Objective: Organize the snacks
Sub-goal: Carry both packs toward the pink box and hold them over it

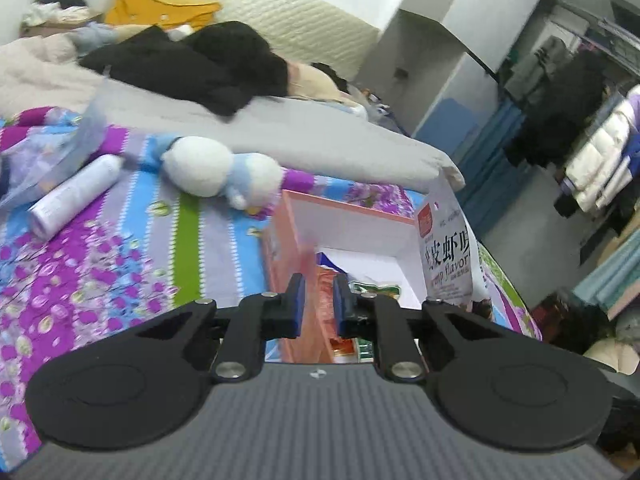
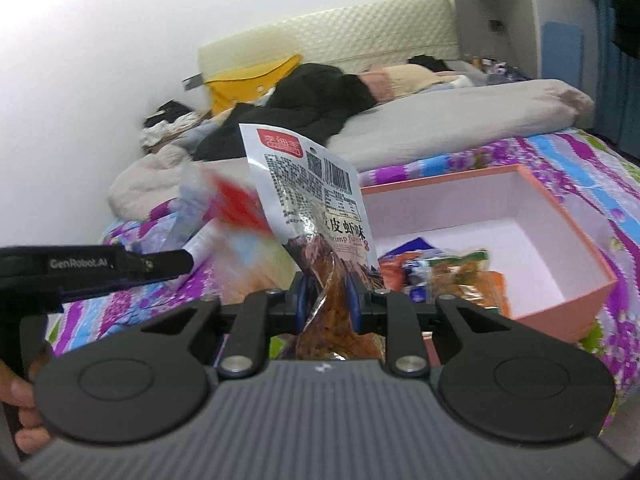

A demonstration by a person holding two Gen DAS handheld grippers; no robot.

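In the left wrist view my left gripper [image 1: 320,307] is shut on a thin orange-red snack packet [image 1: 323,286], held above the near corner of a pink box [image 1: 348,210] with a white inside. The right wrist view shows my right gripper [image 2: 328,300] shut on the lower part of a clear shrimp-flavour packet [image 2: 312,196] that stands upright; the same packet [image 1: 446,256] appears at the right of the left wrist view. Several snack packets [image 2: 460,276] lie inside the pink box [image 2: 568,292]. The left hand's packet [image 2: 236,202] shows as a red blur beside the shrimp packet.
Everything rests on a bed with a purple floral sheet [image 1: 100,280]. A white tube [image 1: 76,196] and a blue-and-white plush toy [image 1: 224,176] lie left of the box. A grey quilt [image 1: 320,136] and black clothes [image 1: 188,68] lie behind. A person's hand [image 2: 20,400] shows at the lower left.
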